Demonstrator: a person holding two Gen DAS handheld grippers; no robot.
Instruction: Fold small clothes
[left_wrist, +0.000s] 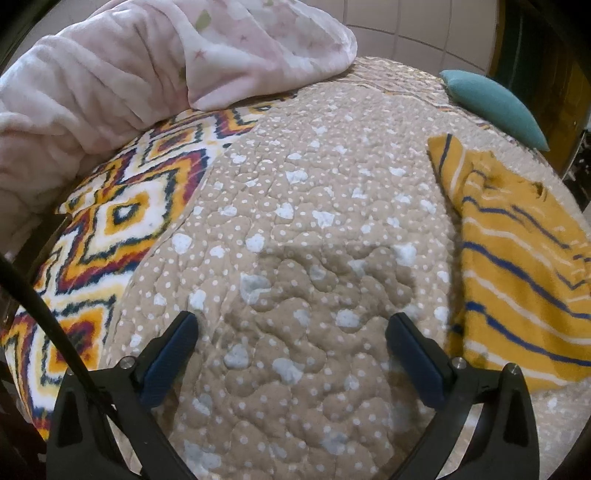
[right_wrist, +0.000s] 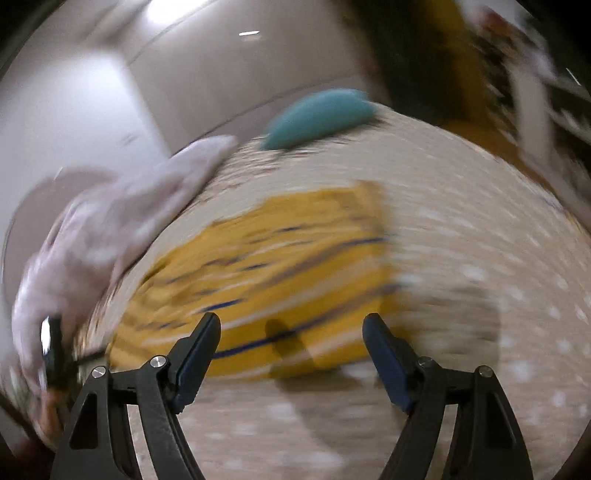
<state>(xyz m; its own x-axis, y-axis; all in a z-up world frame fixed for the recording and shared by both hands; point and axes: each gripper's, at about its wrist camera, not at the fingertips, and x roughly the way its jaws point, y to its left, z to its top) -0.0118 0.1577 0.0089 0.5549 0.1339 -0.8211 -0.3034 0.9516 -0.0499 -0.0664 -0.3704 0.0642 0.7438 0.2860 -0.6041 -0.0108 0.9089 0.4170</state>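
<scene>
A small yellow garment with blue and white stripes (left_wrist: 517, 266) lies flat on the beige quilted bedspread (left_wrist: 295, 221), at the right of the left wrist view. My left gripper (left_wrist: 291, 328) is open and empty above the quilt, just left of the garment. The right wrist view is motion-blurred. There the garment (right_wrist: 288, 258) lies ahead of my right gripper (right_wrist: 291, 328), which is open and empty above the garment's near edge.
A pink fleece blanket (left_wrist: 129, 74) is heaped at the back left, over a zigzag-patterned blanket (left_wrist: 122, 214). A teal cushion (left_wrist: 495, 103) lies at the far right edge of the bed; it also shows in the right wrist view (right_wrist: 317, 118). A tiled wall stands behind.
</scene>
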